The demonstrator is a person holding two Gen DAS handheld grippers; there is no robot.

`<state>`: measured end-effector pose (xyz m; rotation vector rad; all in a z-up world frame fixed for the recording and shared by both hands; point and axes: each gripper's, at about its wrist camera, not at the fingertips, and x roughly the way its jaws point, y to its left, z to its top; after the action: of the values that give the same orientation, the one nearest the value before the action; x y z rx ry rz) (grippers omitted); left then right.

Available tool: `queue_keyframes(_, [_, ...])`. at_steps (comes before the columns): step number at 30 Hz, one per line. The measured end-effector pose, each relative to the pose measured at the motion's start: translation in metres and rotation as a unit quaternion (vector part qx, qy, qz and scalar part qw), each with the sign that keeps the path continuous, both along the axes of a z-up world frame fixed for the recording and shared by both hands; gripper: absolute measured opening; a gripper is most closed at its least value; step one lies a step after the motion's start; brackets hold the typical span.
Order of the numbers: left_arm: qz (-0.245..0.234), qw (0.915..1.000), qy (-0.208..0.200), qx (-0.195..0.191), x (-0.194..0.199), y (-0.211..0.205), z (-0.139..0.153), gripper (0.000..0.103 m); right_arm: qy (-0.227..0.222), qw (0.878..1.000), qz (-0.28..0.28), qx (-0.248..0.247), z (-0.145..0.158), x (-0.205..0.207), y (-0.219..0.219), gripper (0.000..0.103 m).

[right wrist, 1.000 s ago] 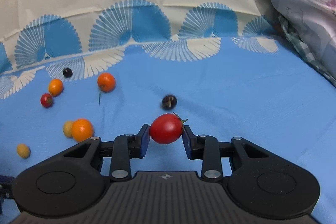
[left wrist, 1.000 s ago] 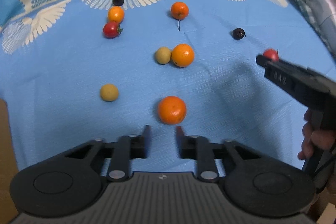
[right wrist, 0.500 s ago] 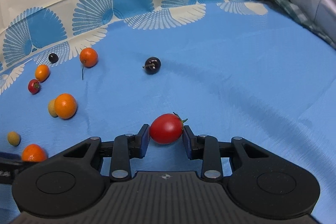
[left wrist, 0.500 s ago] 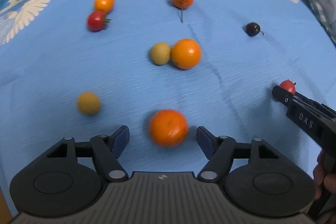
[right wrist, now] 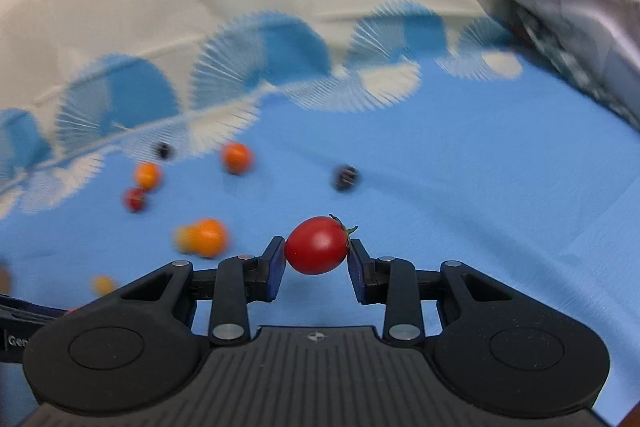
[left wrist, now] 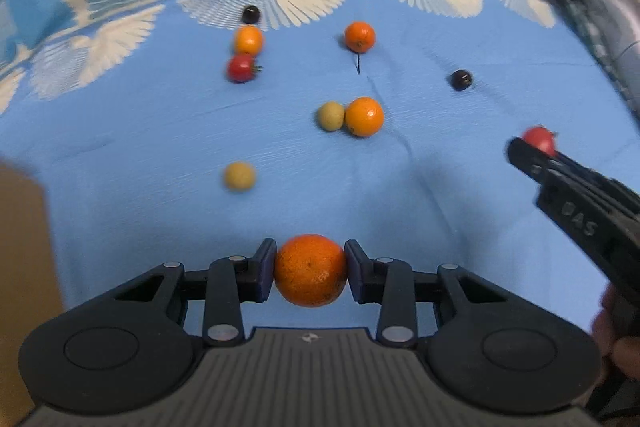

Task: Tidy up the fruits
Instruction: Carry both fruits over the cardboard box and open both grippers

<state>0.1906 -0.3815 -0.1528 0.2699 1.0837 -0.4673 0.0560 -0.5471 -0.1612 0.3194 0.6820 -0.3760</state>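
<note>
Fingers of the left gripper, just closing, clamp an orange. Right gripper grips a tomato. Only the left view shows that orange; the right view's fruits blur.

A blue cloth with white and blue fan motifs along its far border covers the surface. On it, a large orange lies touching a yellow-green fruit on its left; beyond it sits a smaller orange, and to its right, apart, a dark berry. Left of the large orange and farther back lie a red tomato, an orange fruit and a black berry, while a tan round fruit lies nearer, to its left.
</note>
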Motion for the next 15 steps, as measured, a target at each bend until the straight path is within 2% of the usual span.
queue_keyframes(6, [0.017,0.9996,-0.003,-0.023,-0.051,0.100,0.065,0.041,-0.032,0.995,0.092,0.015,0.060,-0.036,0.105,0.035])
queue_keyframes(9, [0.038,0.9990,-0.010,-0.019,-0.071,0.150,0.087,0.041,-0.034,0.990,0.135,0.026,0.078,-0.052,0.158,0.035])
queue_keyframes(15, [0.093,0.9945,-0.047,-0.010,-0.101,0.253,0.115,0.041,-0.033,0.972,0.232,0.036,0.102,-0.070,0.251,0.035])
